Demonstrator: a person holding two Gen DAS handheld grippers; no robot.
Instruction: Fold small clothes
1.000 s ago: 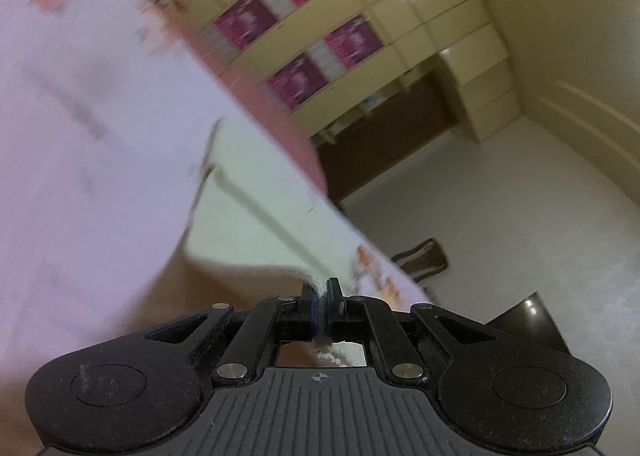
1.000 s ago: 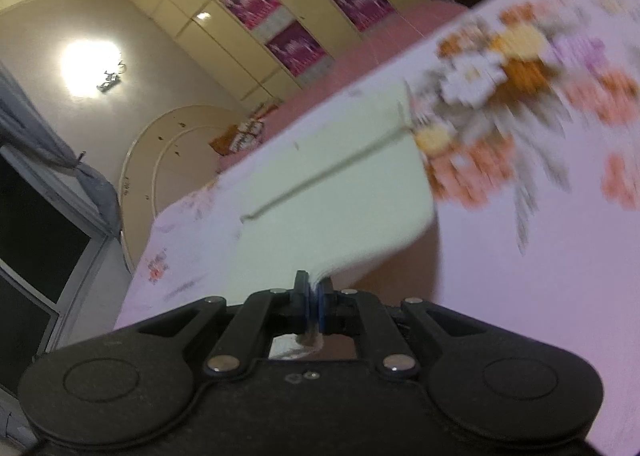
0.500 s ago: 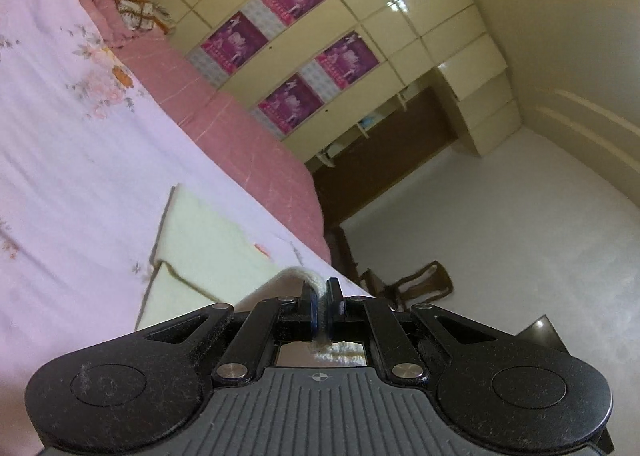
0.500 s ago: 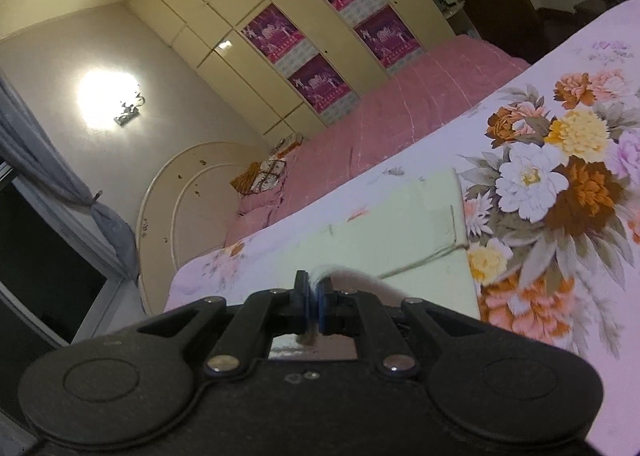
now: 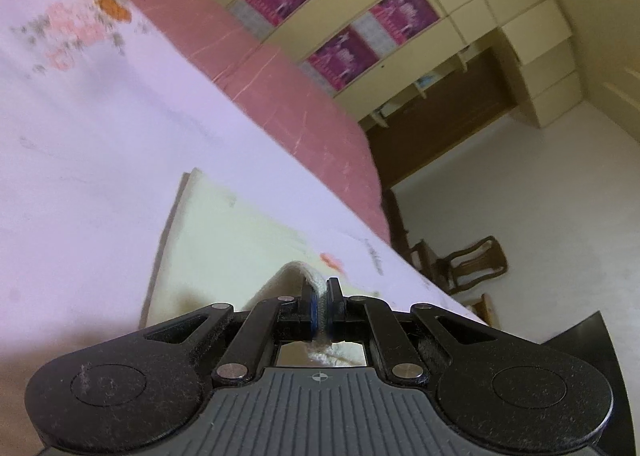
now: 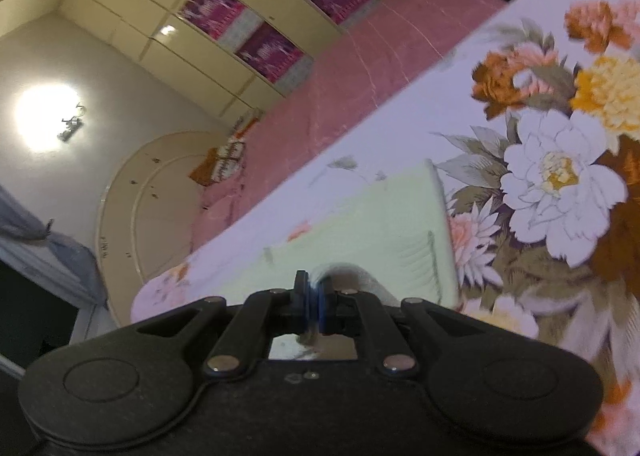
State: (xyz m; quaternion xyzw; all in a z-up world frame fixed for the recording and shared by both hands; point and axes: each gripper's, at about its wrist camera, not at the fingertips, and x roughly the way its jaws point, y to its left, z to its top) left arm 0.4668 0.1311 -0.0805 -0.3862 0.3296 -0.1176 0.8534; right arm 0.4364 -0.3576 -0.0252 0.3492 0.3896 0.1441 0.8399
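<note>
Pale green folded cloth garment [image 5: 224,240] lay flat on the lilac flowered bedsheet [image 5: 80,128], part of it doubled over itself, with one raised edge lifted toward each camera. Largest of all was the sheet, which filled the left of the left wrist view and the right of the right wrist view; beyond it ran a pink quilted bedspread [image 5: 280,96] up to the cream wall of cupboards with purple posters [image 5: 360,24].

Only the left wrist view showed the pale bare floor [image 5: 520,196], a dark wooden doorway and a wooden chair [image 5: 476,260] past the bed's edge. Only the right wrist view showed the curved cream headboard [image 6: 152,192], a glowing wall lamp [image 6: 44,116], a grey curtain [image 6: 48,244] and the big white, orange and yellow blooms [image 6: 560,176] printed on the sheet, just beside the garment [image 6: 380,224].

Smallest were the tools. The left gripper [image 5: 320,298] had its black fingers pinched together on a whitish hem of the garment, which arched up over the tips. The right gripper [image 6: 312,292] was likewise clamped tight on a fold of the same fabric, curling to its right. Both views were blurred in places.
</note>
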